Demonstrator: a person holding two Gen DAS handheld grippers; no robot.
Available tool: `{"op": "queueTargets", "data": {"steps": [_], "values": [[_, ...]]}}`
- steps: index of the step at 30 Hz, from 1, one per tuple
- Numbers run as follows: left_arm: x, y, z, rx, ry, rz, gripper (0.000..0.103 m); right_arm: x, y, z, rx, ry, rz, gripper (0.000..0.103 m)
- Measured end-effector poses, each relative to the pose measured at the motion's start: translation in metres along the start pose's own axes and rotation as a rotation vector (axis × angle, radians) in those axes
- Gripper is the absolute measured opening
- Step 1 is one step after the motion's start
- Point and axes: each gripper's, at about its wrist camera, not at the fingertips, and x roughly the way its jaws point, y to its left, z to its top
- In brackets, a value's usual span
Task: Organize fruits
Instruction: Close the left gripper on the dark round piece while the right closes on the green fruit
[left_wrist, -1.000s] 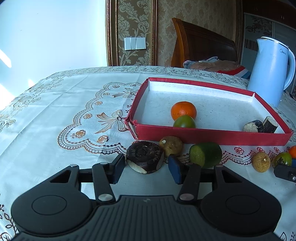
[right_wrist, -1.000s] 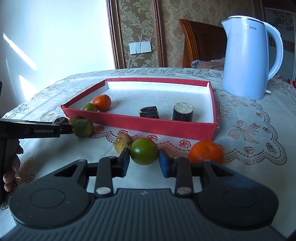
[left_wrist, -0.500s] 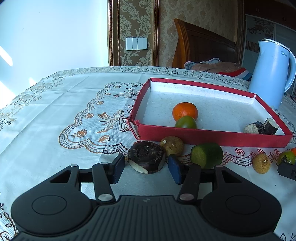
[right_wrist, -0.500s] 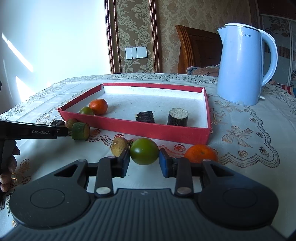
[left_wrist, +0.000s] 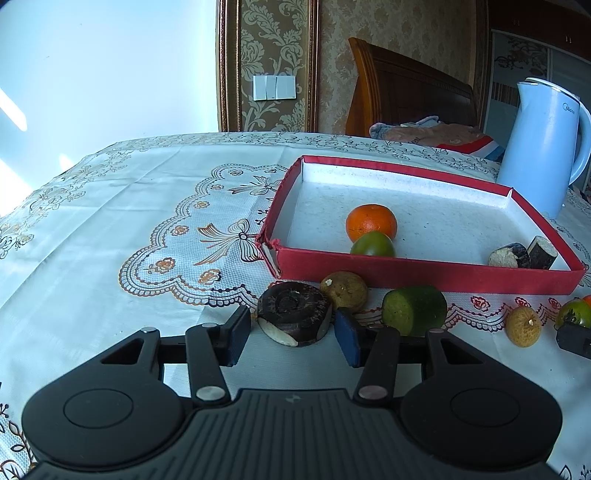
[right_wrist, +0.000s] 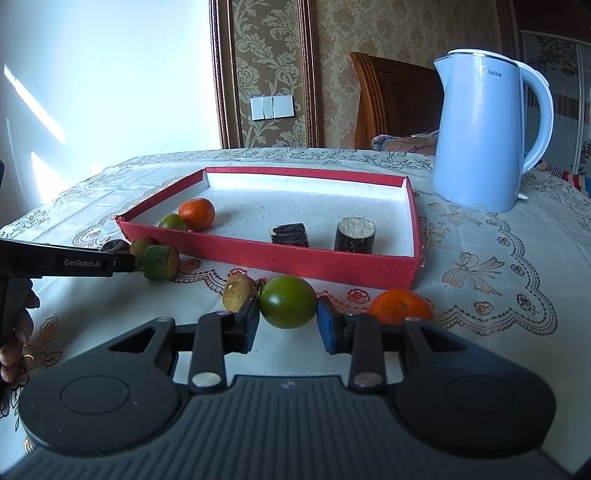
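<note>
A red tray (left_wrist: 424, 273) (right_wrist: 266, 254) holds an orange (left_wrist: 371, 222), a green fruit (left_wrist: 372, 244) and two dark cut pieces (right_wrist: 290, 234) (right_wrist: 355, 235). My left gripper (left_wrist: 291, 334) is open around a dark round piece (left_wrist: 294, 313) lying on the cloth, pads a little apart from it. A brown fruit (left_wrist: 344, 290) and a green cut piece (left_wrist: 413, 310) lie just beyond. My right gripper (right_wrist: 288, 323) is shut on a green tomato (right_wrist: 288, 301) at cloth level. A small brown fruit (right_wrist: 238, 293) lies left of it, an orange (right_wrist: 400, 306) right.
A blue kettle (right_wrist: 487, 133) stands behind the tray's right end. A wooden chair (left_wrist: 406, 96) stands at the table's far side. The left gripper's body (right_wrist: 62, 260) and the hand holding it show in the right wrist view.
Both grippers have risen and tilted a little, so the views show more of the wall. The right gripper stays closed on the green tomato. The left gripper stays open around the dark piece.
</note>
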Motion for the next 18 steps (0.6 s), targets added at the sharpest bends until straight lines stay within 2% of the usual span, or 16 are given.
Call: {"op": "queueTargets", "data": {"steps": [7, 9, 18], "values": [[0.0000, 0.0000, 0.0000, 0.000, -0.001, 0.001, 0.049, -0.0013, -0.0001, -0.0003, 0.003, -0.011, 0.003, 0.032], [0.0002, 0.0005, 0.0001, 0.002, -0.002, -0.002, 0.044, -0.0026, -0.0004, -0.0004, 0.004, -0.017, 0.005, 0.032], [-0.0049, 0.0018, -0.0013, -0.005, -0.022, 0.002, 0.043, -0.0060, -0.0005, 0.0005, 0.003, -0.037, 0.015, 0.032]]}}
